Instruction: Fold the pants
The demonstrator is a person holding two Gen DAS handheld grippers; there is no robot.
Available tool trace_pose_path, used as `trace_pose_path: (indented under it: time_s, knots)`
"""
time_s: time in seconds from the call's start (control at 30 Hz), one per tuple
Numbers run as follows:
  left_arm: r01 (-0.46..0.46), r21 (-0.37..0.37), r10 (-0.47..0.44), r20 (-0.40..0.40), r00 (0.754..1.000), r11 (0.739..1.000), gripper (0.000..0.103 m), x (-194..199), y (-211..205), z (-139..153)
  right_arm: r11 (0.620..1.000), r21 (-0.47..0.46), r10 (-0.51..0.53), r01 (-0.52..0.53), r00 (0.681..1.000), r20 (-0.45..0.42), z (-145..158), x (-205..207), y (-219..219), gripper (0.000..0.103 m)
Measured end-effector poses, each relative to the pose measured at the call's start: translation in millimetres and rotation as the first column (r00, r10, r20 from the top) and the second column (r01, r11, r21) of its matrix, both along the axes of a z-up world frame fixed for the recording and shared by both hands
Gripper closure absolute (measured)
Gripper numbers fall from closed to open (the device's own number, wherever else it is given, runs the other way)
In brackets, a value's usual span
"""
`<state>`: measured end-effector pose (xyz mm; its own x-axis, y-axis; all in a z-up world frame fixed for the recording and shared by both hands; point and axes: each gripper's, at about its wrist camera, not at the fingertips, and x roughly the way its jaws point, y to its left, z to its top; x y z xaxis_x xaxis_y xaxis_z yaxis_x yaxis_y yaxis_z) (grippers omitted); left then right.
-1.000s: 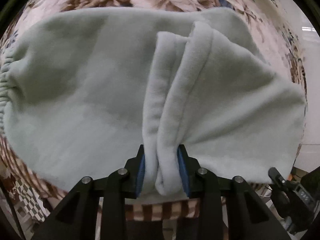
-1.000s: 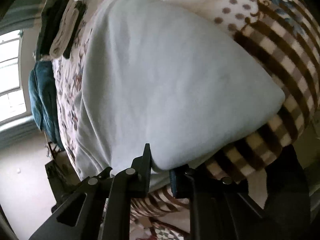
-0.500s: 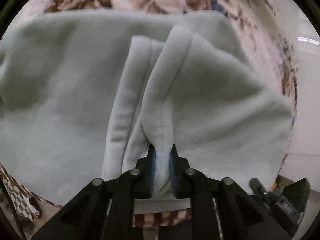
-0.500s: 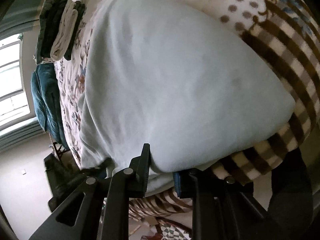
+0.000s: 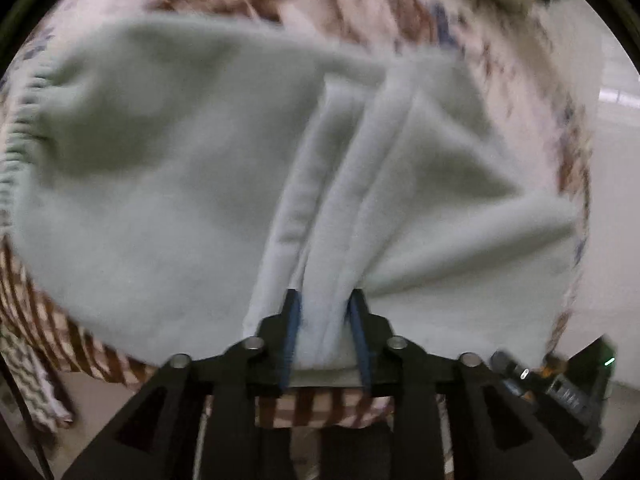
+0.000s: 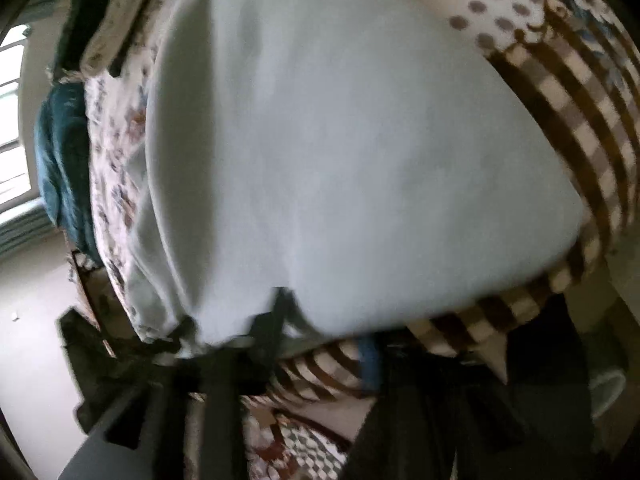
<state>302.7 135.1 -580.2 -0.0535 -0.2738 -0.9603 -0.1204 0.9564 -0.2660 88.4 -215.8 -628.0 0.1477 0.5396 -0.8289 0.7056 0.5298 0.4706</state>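
The pale grey-green fleece pants (image 5: 168, 184) lie spread on a floral bedspread (image 5: 328, 12), elastic waistband at the far left. My left gripper (image 5: 325, 304) stands at the near edge, its blue-padded jaws partly apart around a bunched fold of the pants (image 5: 336, 240). In the right wrist view the pants (image 6: 340, 140) fill the middle. My right gripper (image 6: 324, 320) is at their near edge, its jaws wider apart and blurred; the fabric drapes over the left finger (image 6: 276, 312).
The bed's brown checked border (image 6: 568, 92) runs along the near edge. Folded clothes (image 6: 108, 24) and a teal blanket (image 6: 60, 168) lie at the far side. A dark device (image 5: 568, 392) sits below the bed at right.
My left jaws closed tight on the fold half a second ago and now stand wider apart. My right jaws have spread wider. Both views have shifted and blurred with motion.
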Motion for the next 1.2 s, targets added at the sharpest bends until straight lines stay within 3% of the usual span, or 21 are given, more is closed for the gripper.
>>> trace_pose_path:
  time_s: [0.03, 0.1, 0.17, 0.2, 0.23, 0.3, 0.33, 0.37, 0.4, 0.47, 0.57, 0.63, 0.7, 0.77, 0.83, 0.9, 0.93, 1.0, 1.1, 1.2]
  knots:
    - [-0.026, -0.009, 0.026, 0.032, 0.999, 1.000, 0.075, -2, 9, 12, 0.999, -0.019, 0.034, -0.034, 0.999, 0.002, 8, 0, 3, 0.031]
    - [-0.089, -0.028, 0.092, 0.116, 0.989, 0.996, 0.068, -11, 36, 38, 0.984, -0.103, 0.142, -0.143, 0.990, -0.019, 25, 4, 14, 0.026]
    - [-0.175, -0.044, 0.180, 0.176, 0.968, 0.984, 0.038, -21, 71, 52, 0.926, -0.256, 0.275, -0.278, 0.960, -0.046, 46, 13, 32, 0.013]
    - [-0.219, -0.058, 0.226, 0.188, 0.956, 0.974, 0.019, -25, 86, 53, 0.881, -0.331, 0.340, -0.339, 0.939, -0.057, 54, 20, 43, 0.011]
    - [-0.276, -0.083, 0.287, 0.194, 0.938, 0.958, 0.011, -30, 103, 51, 0.816, -0.417, 0.410, -0.401, 0.909, -0.070, 61, 31, 55, 0.010]
    - [-0.430, -0.128, 0.447, 0.155, 0.881, 0.894, 0.010, -44, 150, 32, 0.743, -0.491, 0.481, -0.454, 0.873, -0.078, 64, 52, 73, 0.010]
    - [-0.503, -0.149, 0.521, 0.127, 0.844, 0.851, 0.010, -55, 172, 21, 0.747, -0.487, 0.488, -0.453, 0.871, -0.060, 63, 64, 78, 0.010]
    - [-0.588, -0.186, 0.610, 0.091, 0.787, 0.787, 0.011, -62, 191, 3, 0.761, -0.473, 0.483, -0.444, 0.875, -0.044, 60, 76, 83, 0.010]
    - [-0.641, -0.208, 0.664, 0.065, 0.744, 0.739, 0.011, -70, 203, -8, 0.771, -0.463, 0.478, -0.437, 0.878, -0.034, 56, 88, 87, 0.010]
    - [-0.732, -0.298, 0.767, 0.000, 0.641, 0.613, 0.011, -83, 221, -37, 0.776, -0.456, 0.480, -0.437, 0.877, -0.024, 51, 111, 98, 0.010]
    - [-0.780, -0.386, 0.829, -0.064, 0.555, 0.493, 0.011, -81, 222, -73, 0.775, -0.454, 0.488, -0.439, 0.873, -0.011, 46, 135, 114, 0.010]
    - [-0.776, -0.443, 0.844, -0.077, 0.532, 0.449, 0.013, -72, 220, -84, 0.771, -0.449, 0.502, -0.452, 0.865, -0.008, 41, 145, 122, 0.010]
    - [-0.749, -0.456, 0.833, -0.032, 0.553, 0.480, 0.013, -51, 215, -88, 0.766, -0.447, 0.509, -0.463, 0.861, -0.019, 34, 154, 129, 0.010]
    - [-0.742, -0.449, 0.833, 0.012, 0.553, 0.498, 0.024, -36, 216, -92, 0.758, -0.441, 0.520, -0.480, 0.854, -0.035, 26, 158, 133, 0.010]
    - [-0.728, -0.461, 0.832, 0.041, 0.554, 0.507, 0.058, -25, 212, -94, 0.750, -0.444, 0.526, -0.490, 0.849, -0.048, 19, 159, 132, 0.010]
    - [-0.698, -0.437, 0.802, 0.102, 0.588, 0.567, 0.071, -15, 203, -83, 0.752, -0.437, 0.522, -0.493, 0.851, -0.061, 14, 156, 127, 0.010]
    - [-0.676, -0.426, 0.782, 0.142, 0.607, 0.602, 0.075, -13, 199, -72, 0.763, -0.427, 0.513, -0.486, 0.856, -0.056, 12, 153, 122, 0.010]
    - [-0.643, -0.410, 0.752, 0.201, 0.627, 0.646, 0.077, -11, 186, -53, 0.782, -0.405, 0.504, -0.474, 0.863, -0.037, 12, 149, 114, 0.010]
    - [-0.553, -0.395, 0.676, 0.336, 0.656, 0.734, 0.078, -14, 160, 3, 0.805, -0.372, 0.499, -0.462, 0.867, 0.003, 15, 139, 100, 0.010]
    - [-0.400, -0.355, 0.532, 0.488, 0.692, 0.845, 0.078, -18, 111, 67, 0.833, -0.308, 0.497, -0.461, 0.867, 0.046, 11, 129, 81, 0.010]
